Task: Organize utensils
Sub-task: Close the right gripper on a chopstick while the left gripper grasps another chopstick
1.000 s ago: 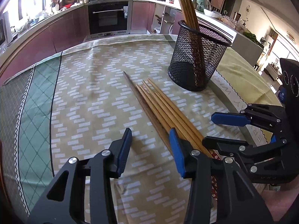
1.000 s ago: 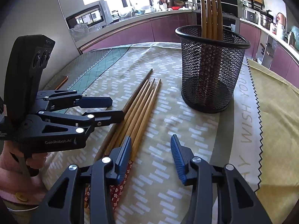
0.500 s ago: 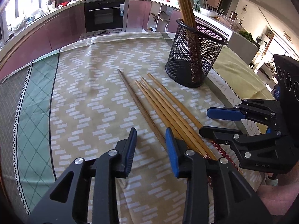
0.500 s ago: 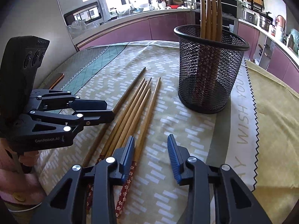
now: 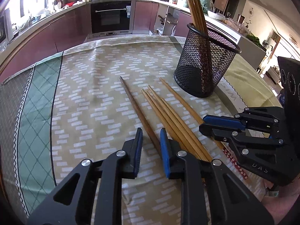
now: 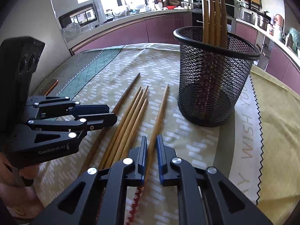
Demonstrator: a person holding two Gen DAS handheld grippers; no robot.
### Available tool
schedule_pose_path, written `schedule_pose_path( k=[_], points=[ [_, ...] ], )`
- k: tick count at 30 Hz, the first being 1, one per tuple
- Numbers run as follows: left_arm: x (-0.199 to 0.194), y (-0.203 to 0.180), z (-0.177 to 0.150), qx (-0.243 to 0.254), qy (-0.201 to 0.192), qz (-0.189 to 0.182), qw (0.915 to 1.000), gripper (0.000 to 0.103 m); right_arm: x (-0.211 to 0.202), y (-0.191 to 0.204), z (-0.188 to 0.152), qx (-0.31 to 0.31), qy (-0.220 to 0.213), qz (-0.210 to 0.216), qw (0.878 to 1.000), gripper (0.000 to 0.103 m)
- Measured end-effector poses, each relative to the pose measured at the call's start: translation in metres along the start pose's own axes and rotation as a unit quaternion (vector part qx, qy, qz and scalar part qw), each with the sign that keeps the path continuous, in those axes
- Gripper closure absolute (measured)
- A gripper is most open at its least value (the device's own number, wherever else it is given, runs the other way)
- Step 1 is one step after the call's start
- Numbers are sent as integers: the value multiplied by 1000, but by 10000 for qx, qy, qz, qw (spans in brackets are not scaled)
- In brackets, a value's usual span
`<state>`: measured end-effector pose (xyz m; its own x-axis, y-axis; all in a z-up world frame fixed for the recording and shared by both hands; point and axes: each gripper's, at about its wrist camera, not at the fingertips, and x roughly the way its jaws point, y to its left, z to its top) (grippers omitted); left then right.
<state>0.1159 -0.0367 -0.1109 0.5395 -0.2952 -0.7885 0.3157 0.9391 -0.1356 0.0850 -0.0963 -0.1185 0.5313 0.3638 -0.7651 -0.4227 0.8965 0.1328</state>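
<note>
A dark brown chopstick (image 5: pixel 135 105) (image 6: pixel 127 91) lies on the tablecloth, left of several light bamboo chopsticks (image 5: pixel 168 116) (image 6: pixel 131 112). My left gripper (image 5: pixel 151 133) (image 6: pixel 112 113) straddles the dark one near its thick end. Its jaws are closing, and a gap still shows beside the stick. One light chopstick (image 5: pixel 180 101) (image 6: pixel 161 108) lies apart on the right. My right gripper (image 6: pixel 151 140) (image 5: pixel 203 124) is closing on it, and its pads press on the stick. Behind stands a black mesh cup (image 5: pixel 206 65) (image 6: pixel 215 78) holding several upright chopsticks (image 5: pixel 195 9) (image 6: pixel 213 15).
A patterned tablecloth (image 5: pixel 84 97) covers the round table, with a green panel (image 5: pixel 37 97) at the left. A thin flat object (image 6: pixel 50 88) lies near the table's far left edge. A hand (image 6: pixel 18 187) holds the left gripper. Kitchen counters and an oven (image 5: pixel 110 16) stand beyond.
Both pairs of jaws have narrowed a lot. The right one has come together on the single light chopstick, and the left one now flanks the dark chopstick closely. Neither hand has shifted much.
</note>
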Motion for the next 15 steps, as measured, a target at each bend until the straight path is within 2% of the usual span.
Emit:
schedule_pose_path(
  k=[8, 10, 14, 15],
  points=[
    [-6, 2, -4, -128, -95, 72, 9998, 95, -12, -13, -6, 321, -129, 202, 9992, 97],
    [-10, 3, -4, -130, -124, 89, 9998, 102, -18, -14, -7, 332, -215, 323, 9987, 97],
    [-11, 5, -7, -80, -81, 58, 9999, 101, -23, -10, -6, 259, -268, 419, 9984, 97],
    [-11, 5, -7, -65, -83, 99, 9999, 96, -23, -10, -6, 245, -265, 438, 9984, 97]
  ],
)
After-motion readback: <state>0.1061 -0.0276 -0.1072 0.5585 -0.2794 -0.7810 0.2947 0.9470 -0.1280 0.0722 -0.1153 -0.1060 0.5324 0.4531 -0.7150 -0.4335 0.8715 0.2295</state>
